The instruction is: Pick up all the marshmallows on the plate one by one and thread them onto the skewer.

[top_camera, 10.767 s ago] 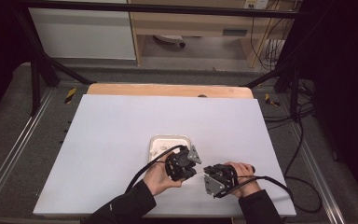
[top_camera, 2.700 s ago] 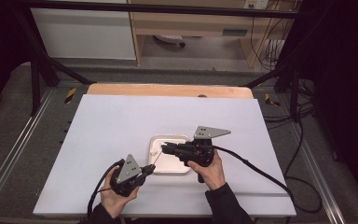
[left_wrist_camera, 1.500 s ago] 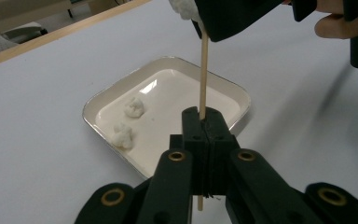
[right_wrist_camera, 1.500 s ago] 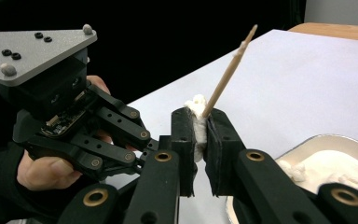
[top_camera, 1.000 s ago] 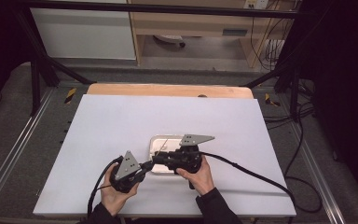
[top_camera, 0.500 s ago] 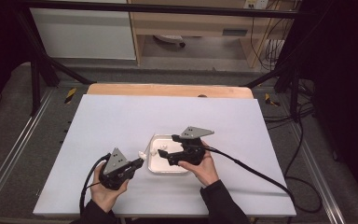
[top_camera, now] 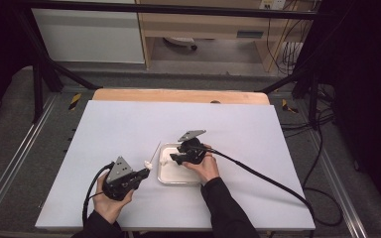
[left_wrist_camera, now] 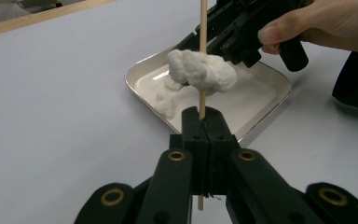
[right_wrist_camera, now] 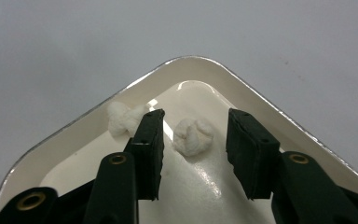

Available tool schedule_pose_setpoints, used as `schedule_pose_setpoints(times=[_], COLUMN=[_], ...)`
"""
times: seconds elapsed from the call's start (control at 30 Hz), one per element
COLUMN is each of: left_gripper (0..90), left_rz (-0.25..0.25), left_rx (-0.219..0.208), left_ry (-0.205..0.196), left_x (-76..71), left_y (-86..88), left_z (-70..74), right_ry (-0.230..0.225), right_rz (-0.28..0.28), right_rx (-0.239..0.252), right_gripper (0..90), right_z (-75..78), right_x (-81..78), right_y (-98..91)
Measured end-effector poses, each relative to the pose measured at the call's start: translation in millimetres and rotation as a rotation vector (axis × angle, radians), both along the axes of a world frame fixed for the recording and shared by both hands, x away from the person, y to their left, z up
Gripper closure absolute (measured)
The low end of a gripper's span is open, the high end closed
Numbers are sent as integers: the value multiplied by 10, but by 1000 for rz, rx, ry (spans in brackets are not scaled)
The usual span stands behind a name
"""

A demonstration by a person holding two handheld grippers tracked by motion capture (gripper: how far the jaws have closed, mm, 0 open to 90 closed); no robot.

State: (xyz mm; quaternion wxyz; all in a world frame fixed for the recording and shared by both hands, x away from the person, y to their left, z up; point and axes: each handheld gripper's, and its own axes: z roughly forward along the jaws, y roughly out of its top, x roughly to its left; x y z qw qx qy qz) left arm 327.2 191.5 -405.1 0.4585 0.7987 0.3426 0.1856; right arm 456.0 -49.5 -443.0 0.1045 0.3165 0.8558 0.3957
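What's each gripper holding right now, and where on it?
The left gripper is shut on the wooden skewer near its lower end, a white lump speared above. The right gripper holds nothing: its jaws, just closing, straddle a white piece in the tray.

Tray point(right_wrist_camera: 261, 105): glossy white enamel-like inside, shiny metal rim. Lumps point(right_wrist_camera: 193, 136): soft, white, matt, doughy and uneven. Skewer point(left_wrist_camera: 202, 51): thin, plain pale wood. Table point(top_camera: 129, 124): smooth matt white sheet over a bare wooden board point(top_camera: 178, 95). Left gripper point(left_wrist_camera: 203, 122) and right gripper point(right_wrist_camera: 193, 140): matt black plastic with brass-coloured rivets.
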Motion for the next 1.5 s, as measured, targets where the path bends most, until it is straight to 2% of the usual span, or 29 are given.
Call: schedule_pose_setpoints(times=[0.07,0.17,0.2,0.3,0.33,0.5,0.6,0.7,0.87,0.97,1.03,1.27,1.5], left_gripper=[889,889,889,889,889,889,889,889,889,889,889,889,890], left_rz=[-1,-2,-3,-1,-3,-12,-33,-58,-100,-117,-128,-149,-159], left_rx=[2,0,0,-6,-5,-11,-13,-10,7,14,23,25,52], left_ry=[4,5,5,4,3,0,-7,-10,-28,-35,-41,-58,-87], left_x=[4,5,5,1,1,-13,-29,-55,-105,-130,-141,-166,-184], left_y=[-3,-3,0,6,7,-17,-47,-100,-192,-232,-256,-289,-298], left_z=[-3,-4,0,3,3,6,14,16,18,22,21,25,32], right_ry=[-1,-13,-2,-14,-25,-70,-99,-109,-128,-132,-130,-99,-66], right_rz=[23,25,18,4,11,31,54,83,137,153,163,171,186], right_rx=[-25,-31,-27,-24,-9,93,181,265,386,465,496,502,515], right_gripper=[631,711,734,783,789,803,808,809,810,812,812,812,816], right_z=[-39,-65,-61,-1,43,365,600,776,1002,1104,1142,1108,1087], right_x=[14,17,15,-10,-33,-205,-366,-522,-724,-787,-805,-792,-767], right_y=[18,29,28,-1,-21,-179,-349,-501,-647,-701,-717,-685,-667])
